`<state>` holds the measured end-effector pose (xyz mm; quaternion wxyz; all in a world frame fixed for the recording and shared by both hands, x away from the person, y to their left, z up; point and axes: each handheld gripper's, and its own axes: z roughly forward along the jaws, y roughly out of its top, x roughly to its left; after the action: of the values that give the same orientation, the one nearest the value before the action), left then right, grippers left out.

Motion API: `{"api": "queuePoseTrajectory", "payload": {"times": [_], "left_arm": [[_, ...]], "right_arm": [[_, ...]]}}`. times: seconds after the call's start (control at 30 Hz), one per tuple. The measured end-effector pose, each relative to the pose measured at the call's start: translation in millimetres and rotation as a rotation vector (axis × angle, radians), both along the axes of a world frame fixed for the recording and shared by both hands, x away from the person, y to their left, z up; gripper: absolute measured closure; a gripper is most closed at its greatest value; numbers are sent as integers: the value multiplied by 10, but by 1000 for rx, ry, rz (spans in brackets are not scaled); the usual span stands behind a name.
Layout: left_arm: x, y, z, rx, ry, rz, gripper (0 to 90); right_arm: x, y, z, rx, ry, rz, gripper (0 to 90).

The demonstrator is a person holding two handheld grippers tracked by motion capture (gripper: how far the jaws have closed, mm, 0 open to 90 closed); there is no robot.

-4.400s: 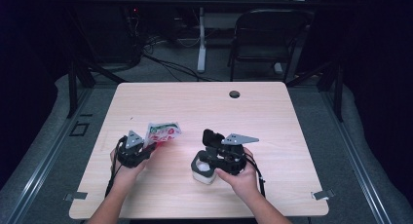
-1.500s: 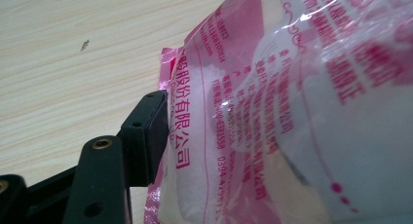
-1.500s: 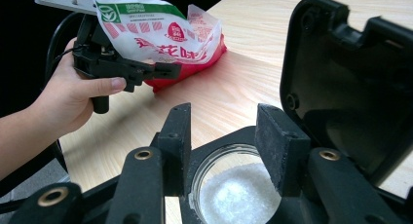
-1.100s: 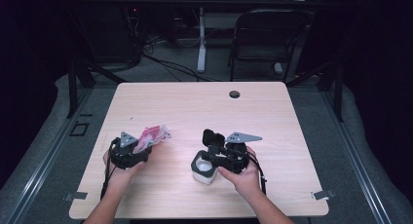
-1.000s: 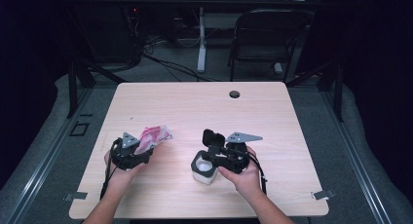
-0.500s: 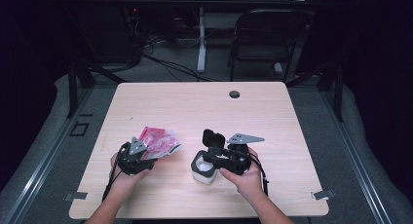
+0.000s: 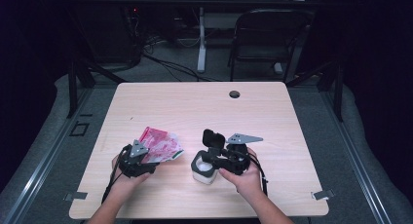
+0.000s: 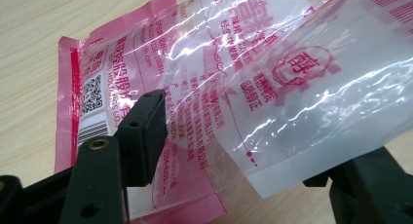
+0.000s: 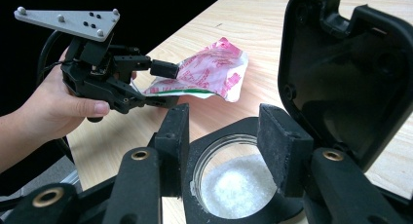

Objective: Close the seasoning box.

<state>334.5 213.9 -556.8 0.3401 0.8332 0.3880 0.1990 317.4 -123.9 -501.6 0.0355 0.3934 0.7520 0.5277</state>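
Your left gripper (image 7: pixel 146 158) has just been opening, its jaws now spread with the pink plastic packet (image 7: pixel 158 145) between them, the packet lying low over the wooden table (image 7: pixel 272 117). Your right gripper (image 7: pixel 214 158) clamps the jar (image 7: pixel 202 169) of white granules, its black flip lid (image 7: pixel 213 138) standing open, just right of the packet.

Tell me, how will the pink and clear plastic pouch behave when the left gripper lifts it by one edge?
The pink and clear plastic pouch is probably floppy: its film is creased and bends between the jaws of the left gripper. It looks flat, so likely light. The glossy, shiny film may slip from the pads, so a grip on the sealed edge seems safer.
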Motion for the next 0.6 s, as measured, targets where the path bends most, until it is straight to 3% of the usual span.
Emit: {"api": "queuePoseTrajectory", "payload": {"times": [0.37,0.6], "left_arm": [[-100,-172,76,13,-16,-72,383],[-152,-299,101,-12,-11,-124,385]], "right_arm": [[-8,-5,7,-12,-3,-2,551],[-33,-7,8,-20,-10,-10,551]]}}
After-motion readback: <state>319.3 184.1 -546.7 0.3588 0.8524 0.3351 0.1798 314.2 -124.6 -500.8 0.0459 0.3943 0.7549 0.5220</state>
